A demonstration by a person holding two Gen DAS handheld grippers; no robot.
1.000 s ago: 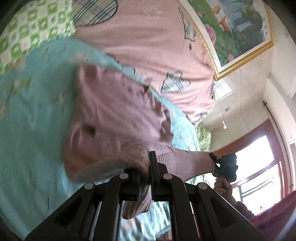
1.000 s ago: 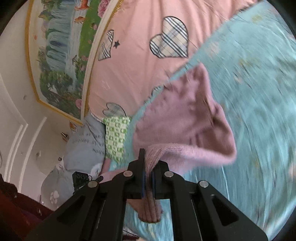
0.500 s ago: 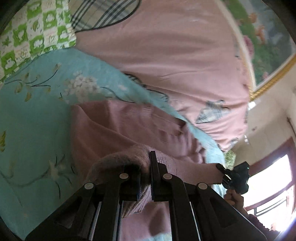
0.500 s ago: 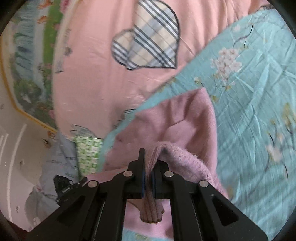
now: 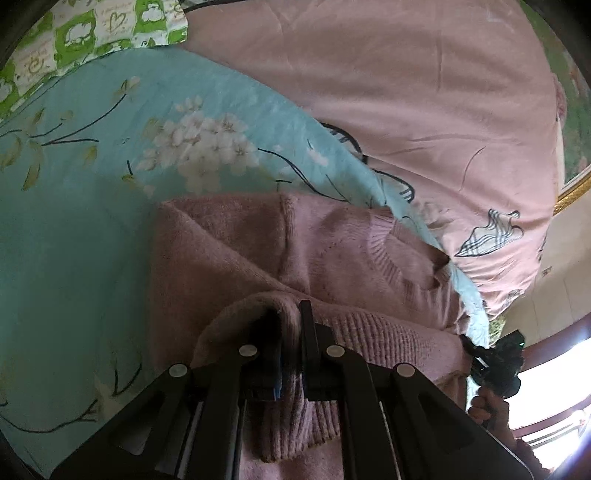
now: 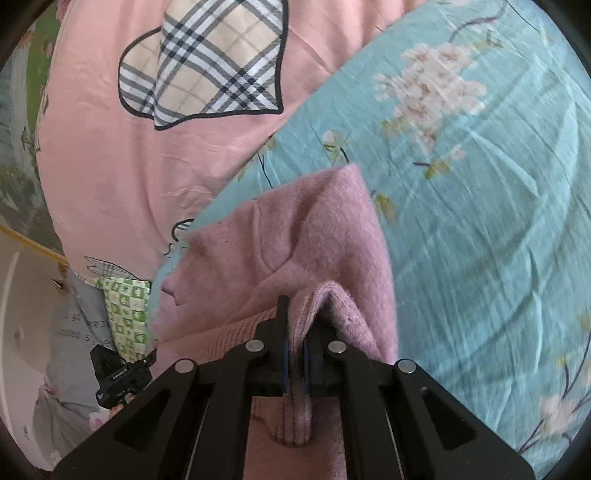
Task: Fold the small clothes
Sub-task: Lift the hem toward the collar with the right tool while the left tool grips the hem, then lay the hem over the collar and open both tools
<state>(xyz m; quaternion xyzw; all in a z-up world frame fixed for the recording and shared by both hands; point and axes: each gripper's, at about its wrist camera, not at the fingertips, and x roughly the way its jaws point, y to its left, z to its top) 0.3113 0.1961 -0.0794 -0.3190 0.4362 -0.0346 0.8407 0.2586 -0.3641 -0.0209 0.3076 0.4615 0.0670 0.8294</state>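
As both tongs [image 5: 291,325] descended, sweater [image 5: 332,240] folded over

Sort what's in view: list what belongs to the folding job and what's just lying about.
Job:
- pink sweater
- left gripper, shut on its hem
- right gripper, shut on its hem
- teal sheet under it

Lying about:
- pink quilt
- green checked cloth
- framed painting
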